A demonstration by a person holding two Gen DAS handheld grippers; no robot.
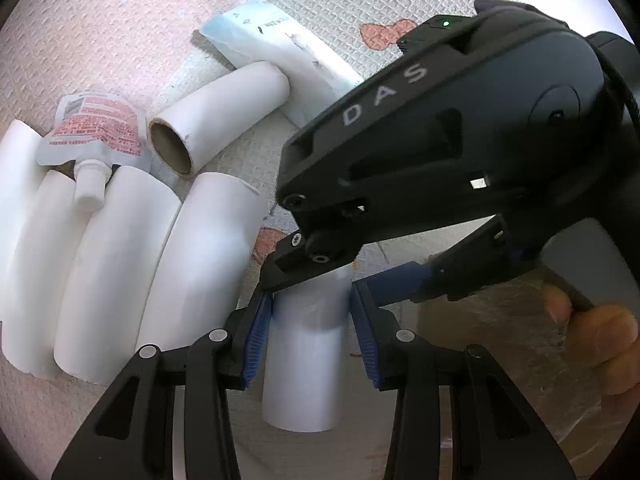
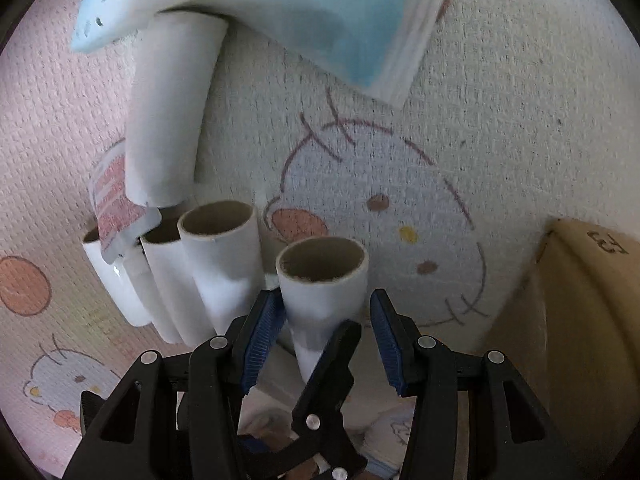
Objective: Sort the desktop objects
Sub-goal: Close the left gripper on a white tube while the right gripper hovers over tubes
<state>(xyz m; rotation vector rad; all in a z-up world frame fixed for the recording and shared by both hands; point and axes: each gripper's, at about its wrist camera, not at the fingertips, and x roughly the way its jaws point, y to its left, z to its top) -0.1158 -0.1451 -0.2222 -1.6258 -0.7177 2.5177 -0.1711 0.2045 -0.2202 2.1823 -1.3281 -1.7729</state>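
A white cardboard tube lies between the blue pads of my left gripper; the pads stand close on both sides of it, the left one touching. My right gripper straddles the same tube from the other end, its pads a little apart from it. The right gripper's black body fills the right of the left wrist view. Three more white tubes lie side by side to the left. A fifth tube lies behind them. A red-printed spout pouch rests on the row.
A blue-and-white pack of masks lies behind the tubes on the cartoon-print mat. A cardboard box stands at the right in the right wrist view. A person's fingers hold the right gripper's handle.
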